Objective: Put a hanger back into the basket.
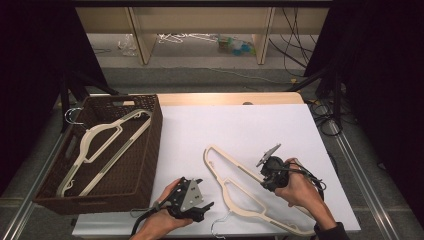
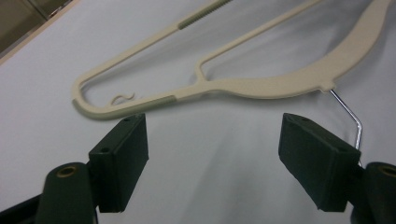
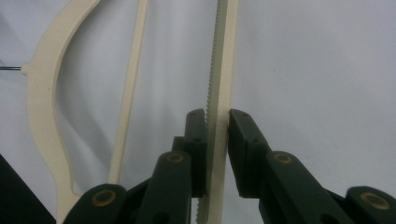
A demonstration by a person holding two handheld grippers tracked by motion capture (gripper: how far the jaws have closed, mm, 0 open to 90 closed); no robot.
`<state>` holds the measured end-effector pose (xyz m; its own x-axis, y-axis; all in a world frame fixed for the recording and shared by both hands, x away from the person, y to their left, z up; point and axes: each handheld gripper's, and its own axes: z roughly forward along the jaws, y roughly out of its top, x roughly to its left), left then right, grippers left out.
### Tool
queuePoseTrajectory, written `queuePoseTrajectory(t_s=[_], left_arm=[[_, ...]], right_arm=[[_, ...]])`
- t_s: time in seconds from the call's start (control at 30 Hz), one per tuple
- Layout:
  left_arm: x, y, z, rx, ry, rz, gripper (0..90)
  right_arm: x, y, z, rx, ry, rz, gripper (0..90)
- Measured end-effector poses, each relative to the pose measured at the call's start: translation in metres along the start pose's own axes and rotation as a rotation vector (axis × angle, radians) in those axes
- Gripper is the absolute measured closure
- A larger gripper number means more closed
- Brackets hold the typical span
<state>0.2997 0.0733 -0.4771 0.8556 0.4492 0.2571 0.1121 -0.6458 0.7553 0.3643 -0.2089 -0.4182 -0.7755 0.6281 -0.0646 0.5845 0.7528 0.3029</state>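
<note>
1. While the right gripper (image 1: pixel 270 175) clamps the ridged bar of the cream hanger (image 1: pixel 240 187), its jaws are pinched tight on that thin bar, clear in the right gripper view (image 3: pixel 217 126); likely a hold on the stiff straight part so the hanger won't twist when lifted.
2. Hanger lies on the white table (image 1: pixel 240 125), near-right area, metal hook (image 1: pixel 220 227) toward the near edge, touching nothing else but the gripper.
3. Left gripper (image 1: pixel 197 205) sits near-left of the hanger, jaws wide apart with nothing between them; the left gripper view has the hanger's shoulder (image 2: pixel 261 86) and hook wire (image 2: pixel 348 112) just ahead, so it looks lined up to take the neck end as a second hold.
4. Brown wicker basket (image 1: pixel 145 165) stands at the left of the table with another cream hanger (image 1: pixel 100 145) lying slanted inside; probably the drop spot, so the grip suits carrying left.
5. Judgement: hanger gripped, transfer to basket not yet done.
</note>
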Motion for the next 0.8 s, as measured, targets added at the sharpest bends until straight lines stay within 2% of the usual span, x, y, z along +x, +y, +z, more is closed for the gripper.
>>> queuePoseTrajectory(t_s=[0.07, 0.1, 0.17, 0.2, 0.27, 0.3, 0.33, 0.4, 0.43, 0.6, 0.63, 0.67, 0.77, 0.8], left_arm=[[-0.004, 0.003, 0.008, 0.006, -0.01, 0.035, 24.4], [-0.006, 0.005, 0.012, 0.009, -0.028, 0.064, 24.9], [-0.008, 0.007, 0.016, 0.016, -0.007, 0.111, 25.4], [-0.01, 0.008, 0.018, 0.029, -0.006, 0.12, 25.4], [-0.013, 0.01, 0.022, 0.035, 0.027, 0.16, 25.6], [-0.015, 0.011, 0.024, 0.032, 0.024, 0.164, 25.7], [-0.015, 0.012, 0.025, 0.049, 0.021, 0.187, 25.7], [-0.016, 0.014, 0.026, 0.058, 0.085, 0.225, 25.7], [-0.019, 0.014, 0.029, 0.055, 0.027, 0.223, 25.6], [-0.022, 0.017, 0.032, 0.06, 0.023, 0.257, 25.5], [-0.034, 0.013, 0.029, 0.042, 0.201, 0.112, 25.5], [-0.023, 0.019, 0.034, 0.066, 0.014, 0.278, 25.5], [-0.027, 0.023, 0.038, 0.058, 0.037, 0.313, 25.3], [-0.028, 0.024, 0.039, 0.065, 0.031, 0.325, 24.8]], right_arm=[[0.0, 0.001, -0.002, 0.0, 0.0, -0.002, 78.5], [0.0, 0.002, -0.003, 0.003, 0.004, -0.003, 78.5], [0.0, 0.003, -0.004, 0.005, -0.001, -0.009, 78.5], [0.0, 0.004, -0.004, 0.005, -0.002, -0.011, 78.5], [0.0, 0.005, -0.005, 0.012, 0.001, -0.011, 78.5], [0.0, 0.006, -0.005, 0.01, 0.0, -0.015, 78.5], [0.0, 0.006, -0.006, 0.013, 0.002, -0.016, 78.5], [0.001, 0.007, -0.007, 0.017, -0.004, -0.022, 78.4], [0.001, 0.008, -0.008, 0.018, 0.0, -0.02, 78.5], [0.0, 0.01, -0.009, 0.014, -0.003, -0.036, 78.5], [0.0, 0.01, -0.009, 0.012, -0.003, -0.033, 78.5], [0.0, 0.01, -0.009, 0.014, -0.002, -0.033, 78.5], [-0.001, 0.011, -0.01, 0.01, 0.003, -0.035, 78.5], [-0.002, 0.011, -0.01, 0.005, 0.006, -0.034, 78.5]])
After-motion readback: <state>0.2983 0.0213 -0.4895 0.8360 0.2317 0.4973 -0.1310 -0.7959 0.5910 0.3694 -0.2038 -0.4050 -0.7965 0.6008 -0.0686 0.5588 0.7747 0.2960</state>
